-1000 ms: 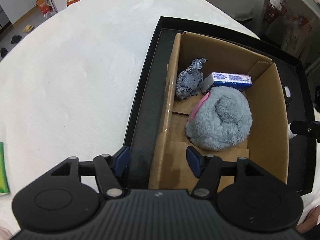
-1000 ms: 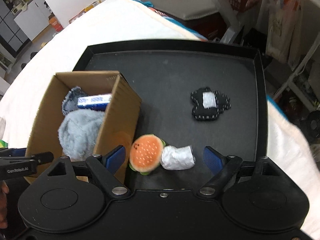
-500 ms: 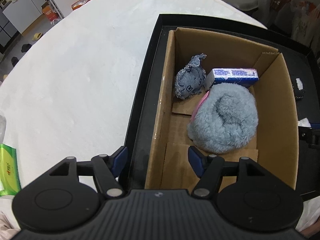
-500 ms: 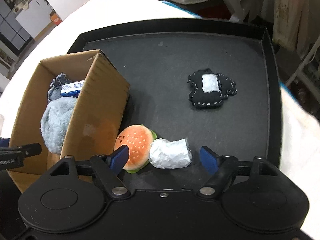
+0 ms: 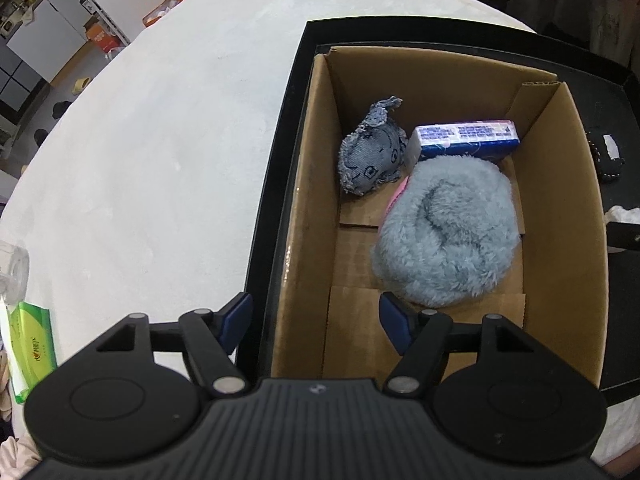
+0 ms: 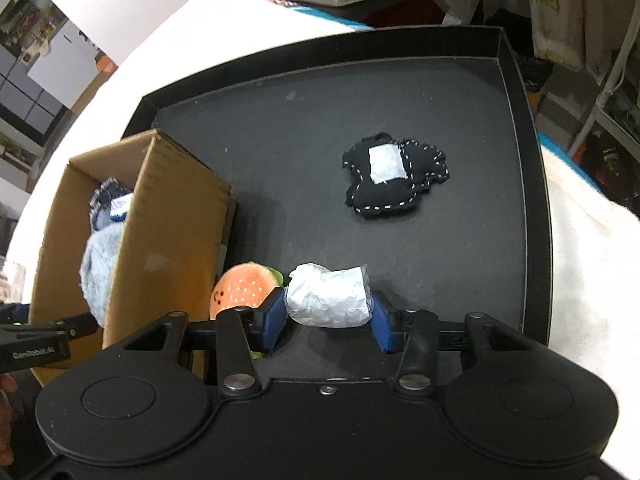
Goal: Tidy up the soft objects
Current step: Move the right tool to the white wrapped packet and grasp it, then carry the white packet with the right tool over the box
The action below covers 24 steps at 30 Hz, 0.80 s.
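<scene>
Now R gripper (image 6: 327, 322) pads flank the wad's (image 6: 329, 301) long axis, touching, grip unclear; box (image 6: 176, 216) lies left; L gripper (image 5: 316, 322) open, straddling box wall.

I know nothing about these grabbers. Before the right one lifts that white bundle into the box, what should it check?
1. Right gripper around the white bundle: ok, pads on both sides.
2. Grip firm: cannot tell.
3. Burger toy clear of the fingers: not ok, it touches the left pad.
4. Room in the cardboard box: ok, bare floor near the front.
5. Left gripper out of the way: not ok, open, straddling the box's wall.
</scene>
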{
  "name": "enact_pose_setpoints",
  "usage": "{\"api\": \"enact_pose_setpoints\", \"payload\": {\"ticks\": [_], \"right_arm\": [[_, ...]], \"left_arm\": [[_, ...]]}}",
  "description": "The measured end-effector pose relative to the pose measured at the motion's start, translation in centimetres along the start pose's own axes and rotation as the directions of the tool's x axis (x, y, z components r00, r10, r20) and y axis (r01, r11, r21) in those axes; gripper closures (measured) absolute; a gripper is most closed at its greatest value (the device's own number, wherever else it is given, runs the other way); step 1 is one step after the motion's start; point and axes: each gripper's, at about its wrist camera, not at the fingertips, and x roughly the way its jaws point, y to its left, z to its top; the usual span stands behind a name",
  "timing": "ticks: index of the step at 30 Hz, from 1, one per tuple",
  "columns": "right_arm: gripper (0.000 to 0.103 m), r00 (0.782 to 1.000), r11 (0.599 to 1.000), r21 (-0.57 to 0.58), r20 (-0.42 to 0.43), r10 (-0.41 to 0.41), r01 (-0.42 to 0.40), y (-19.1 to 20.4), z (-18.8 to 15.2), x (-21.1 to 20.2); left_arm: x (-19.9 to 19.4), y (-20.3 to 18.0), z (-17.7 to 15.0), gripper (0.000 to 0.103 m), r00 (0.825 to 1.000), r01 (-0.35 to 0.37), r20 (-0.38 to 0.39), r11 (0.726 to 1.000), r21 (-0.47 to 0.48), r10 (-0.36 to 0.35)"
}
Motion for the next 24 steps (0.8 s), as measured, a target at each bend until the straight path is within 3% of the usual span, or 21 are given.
{"api": "enact_pose_setpoints", "payload": {"ticks": [9, 24], "right_arm": [[0.058, 1.000, 1.000, 0.011, 0.015, 0.024, -0.024, -0.4, 0.0, -0.5], [0.058, 0.998, 0.999, 0.033, 0.056, 0.033, -0.035, 0.2, 0.4, -2.5]], "left_arm": [[-0.6, -0.3, 0.1, 0.034, 1.000, -0.017, 0.000, 1.000, 0.011, 0.017], [-1.2, 0.0, -0.7, 0.034, 0.998, 0.065, 0.007, 0.998, -0.003, -0.065]]}}
